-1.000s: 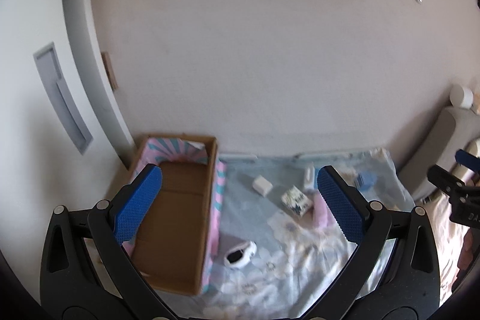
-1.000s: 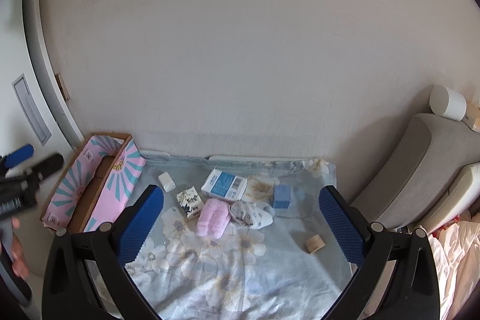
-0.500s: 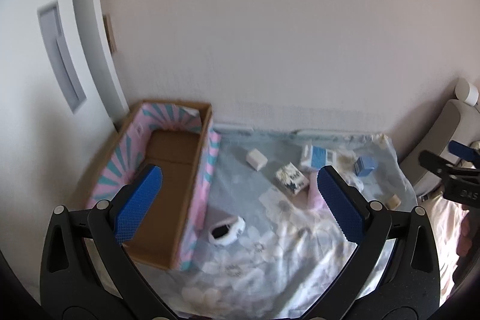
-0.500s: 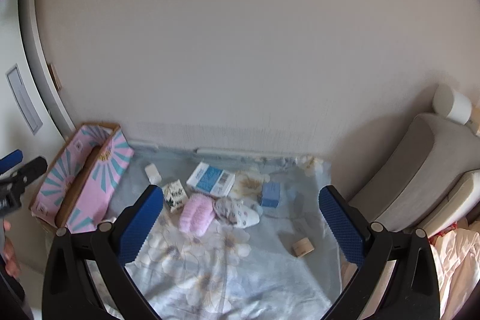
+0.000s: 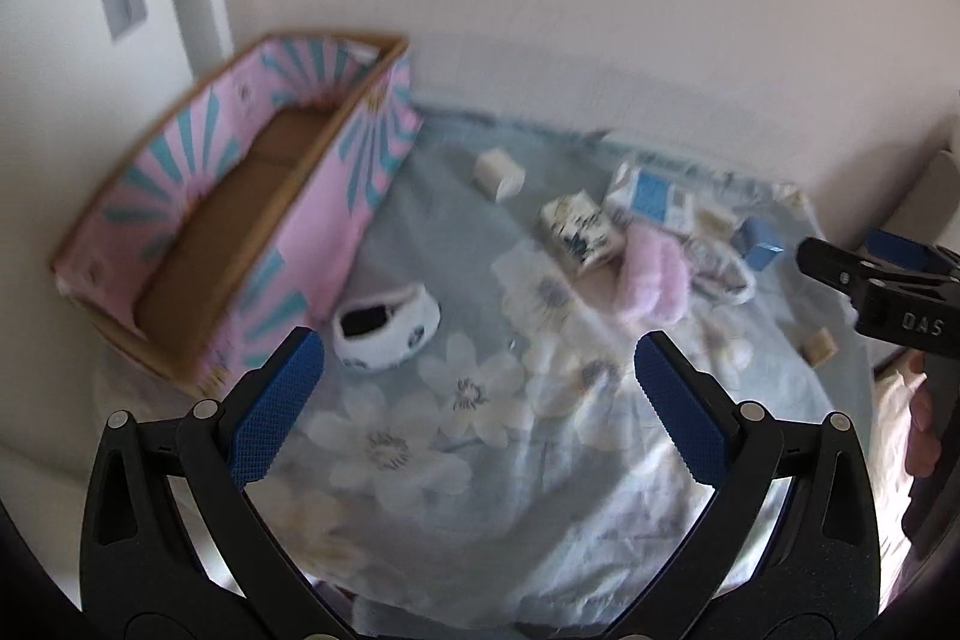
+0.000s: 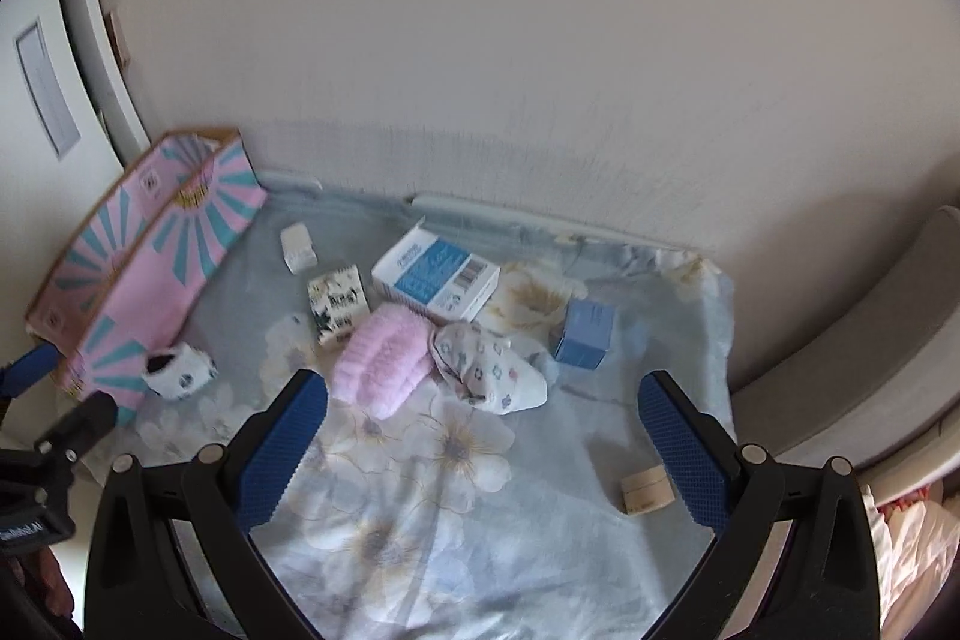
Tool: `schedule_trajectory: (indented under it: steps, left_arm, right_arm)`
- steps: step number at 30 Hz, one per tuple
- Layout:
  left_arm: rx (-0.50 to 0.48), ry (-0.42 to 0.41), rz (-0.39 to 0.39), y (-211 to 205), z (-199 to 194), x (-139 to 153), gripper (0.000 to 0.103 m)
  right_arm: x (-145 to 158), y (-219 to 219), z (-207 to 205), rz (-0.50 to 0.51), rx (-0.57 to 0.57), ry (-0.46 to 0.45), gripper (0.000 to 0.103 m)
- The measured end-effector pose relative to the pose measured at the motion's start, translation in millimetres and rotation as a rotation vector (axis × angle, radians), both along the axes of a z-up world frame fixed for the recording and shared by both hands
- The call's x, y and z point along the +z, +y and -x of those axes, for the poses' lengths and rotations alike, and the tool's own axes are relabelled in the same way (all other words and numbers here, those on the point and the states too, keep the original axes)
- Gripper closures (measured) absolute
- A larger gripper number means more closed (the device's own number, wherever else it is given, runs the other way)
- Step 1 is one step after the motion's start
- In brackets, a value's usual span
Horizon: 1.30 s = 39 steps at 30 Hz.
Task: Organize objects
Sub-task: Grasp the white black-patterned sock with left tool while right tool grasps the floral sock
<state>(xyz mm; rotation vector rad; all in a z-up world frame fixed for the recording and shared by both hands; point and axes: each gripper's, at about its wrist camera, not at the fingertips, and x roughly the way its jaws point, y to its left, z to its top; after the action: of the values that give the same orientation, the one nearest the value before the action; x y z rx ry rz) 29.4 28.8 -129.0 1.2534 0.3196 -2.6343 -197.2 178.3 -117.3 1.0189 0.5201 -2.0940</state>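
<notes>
Dropped lower and closer to floral sheet (image 6: 420, 466) since a second ago. Left gripper (image 5: 480, 394) and right gripper (image 6: 483, 430) both spread wide, holding nothing. Pink box (image 5: 198, 232) at sheet's left edge, against wall. White sock (image 5: 387, 328) just beside box; pink sock (image 6: 384, 358), patterned sock (image 6: 489, 367), cartons clustered mid-sheet. Bare sheet under both grippers.

Left gripper (image 5: 480, 376) hanging in air, blue pads spread wide, gripping nothing. Right gripper (image 6: 483, 415) doing same, jaws gaping wide, tilting downward. Both sitting side by side, apart from each other. Part of hand (image 5: 921, 436) showing behind right gripper's handle.
</notes>
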Motion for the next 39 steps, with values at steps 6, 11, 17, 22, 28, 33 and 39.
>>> schedule_trajectory:
  steps: [6, 11, 17, 22, 28, 33, 39]
  left_arm:
    - [0.160, -0.048, 0.046, -7, 16, -47, 0.000]
    - [0.265, -0.083, 0.051, -19, 33, -74, 0.000]
    - [0.310, -0.114, 0.081, -19, 49, -84, 0.000]
    - [0.328, -0.128, 0.080, -25, 53, -86, 0.000]
    - [0.349, -0.149, 0.029, -39, 53, -93, 0.019]
    - [0.343, -0.181, -0.014, -46, 50, -102, 0.036]
    - [0.313, -0.160, -0.021, -48, 47, -99, 0.043]
  right_arm:
    - [-37, -3, 25, -0.033, 0.037, -0.012, 0.001]
    - [-59, -9, 36, -0.058, 0.074, -0.004, 0.005]
    - [-75, -15, 46, -0.067, 0.113, -0.003, 0.012]
    - [-84, -20, 51, -0.080, 0.131, 0.004, 0.020]
    - [-93, -28, 56, -0.086, 0.150, -0.009, 0.020]
    - [-96, -33, 59, -0.094, 0.159, -0.025, 0.032]
    - [-98, -33, 54, -0.093, 0.174, -0.040, 0.049]
